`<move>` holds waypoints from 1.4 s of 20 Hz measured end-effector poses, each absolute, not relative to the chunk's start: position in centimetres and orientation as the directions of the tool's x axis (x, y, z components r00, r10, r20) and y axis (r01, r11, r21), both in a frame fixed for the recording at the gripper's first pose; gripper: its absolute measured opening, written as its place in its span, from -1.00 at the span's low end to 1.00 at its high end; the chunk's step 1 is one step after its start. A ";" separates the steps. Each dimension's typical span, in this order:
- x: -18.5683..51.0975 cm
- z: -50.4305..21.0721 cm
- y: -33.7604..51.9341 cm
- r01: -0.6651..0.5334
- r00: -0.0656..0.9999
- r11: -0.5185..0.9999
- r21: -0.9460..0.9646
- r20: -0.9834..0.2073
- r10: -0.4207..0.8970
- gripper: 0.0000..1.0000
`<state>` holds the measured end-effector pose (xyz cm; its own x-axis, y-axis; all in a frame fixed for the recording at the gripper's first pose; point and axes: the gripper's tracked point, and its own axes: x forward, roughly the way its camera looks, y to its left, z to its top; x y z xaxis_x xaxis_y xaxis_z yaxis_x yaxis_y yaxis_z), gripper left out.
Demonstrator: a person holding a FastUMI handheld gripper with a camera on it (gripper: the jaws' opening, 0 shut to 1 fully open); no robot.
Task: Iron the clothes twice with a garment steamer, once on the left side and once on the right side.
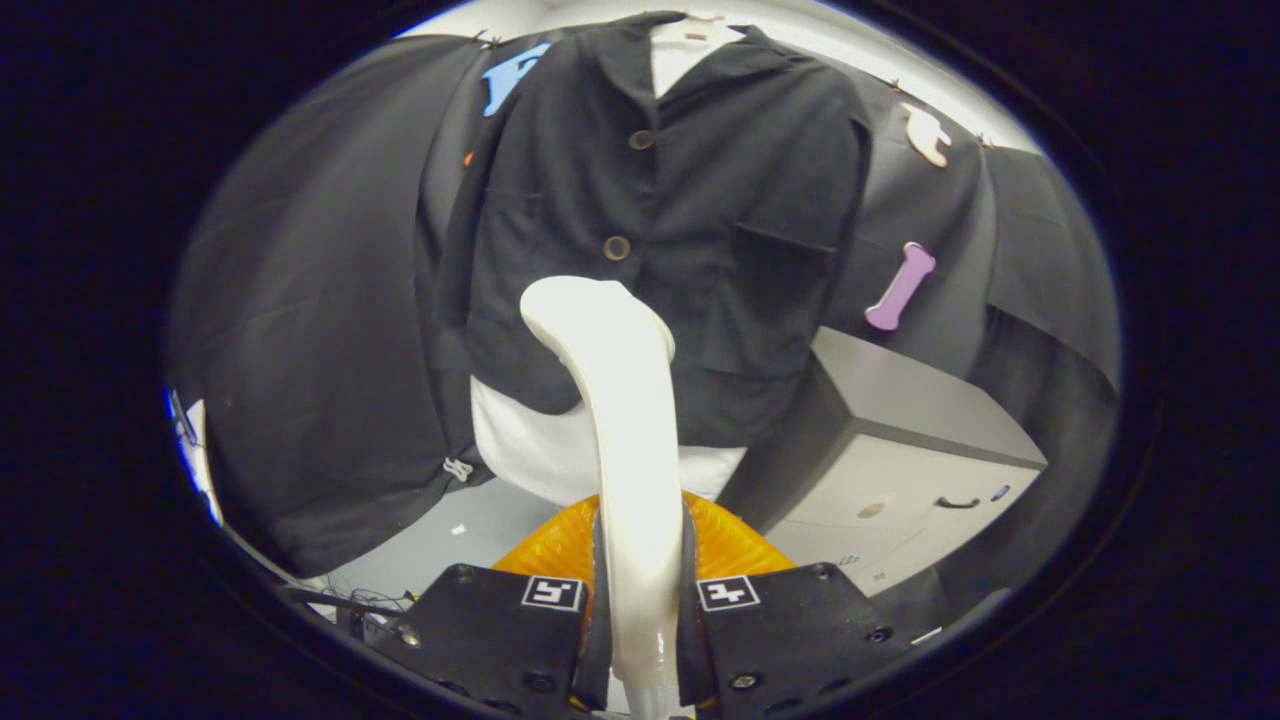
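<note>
A white garment steamer (618, 400) stands upright between my fingers, its head bent forward toward the clothes. My gripper (641, 580) is shut on the steamer's handle, one finger pressing each side. Just beyond the steamer head hangs a black button-up jacket (660, 220) on a white torso form (535, 450), with two buttons down its middle and a chest pocket on its right half. The steamer head sits at the jacket's lower middle, slightly left of the button line; whether it touches the cloth I cannot tell.
A grey cabinet (900, 440) with a small handle stands right of the torso form. An orange ribbed base (735, 545) sits under the form, behind my fingers. Black cloth walls surround the jacket. Cables (340, 600) lie on the pale floor at lower left.
</note>
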<state>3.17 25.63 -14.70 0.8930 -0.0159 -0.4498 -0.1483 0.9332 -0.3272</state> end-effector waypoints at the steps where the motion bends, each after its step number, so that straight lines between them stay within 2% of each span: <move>1: 2.2 -13.7 23.9 -0.132 0.899 0.936 -0.325 -0.437 -0.025 -0.43; 8: -4.8 -8.3 11.5 0.045 0.920 0.958 -0.282 -0.362 -0.150 -0.43; 13: -8.9 -6.5 5.2 0.133 0.911 0.964 -0.230 -0.355 -0.211 -0.43; 22: -12.4 -4.0 0.5 0.103 0.935 0.978 -0.181 -0.317 -0.157 -0.43; 28: -12.4 -5.3 -0.2 0.071 0.929 0.984 -0.162 -0.347 -0.124 -0.43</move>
<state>-12.37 -0.24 -5.28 0.9295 -0.1239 -0.3474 0.0709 0.9843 -0.1616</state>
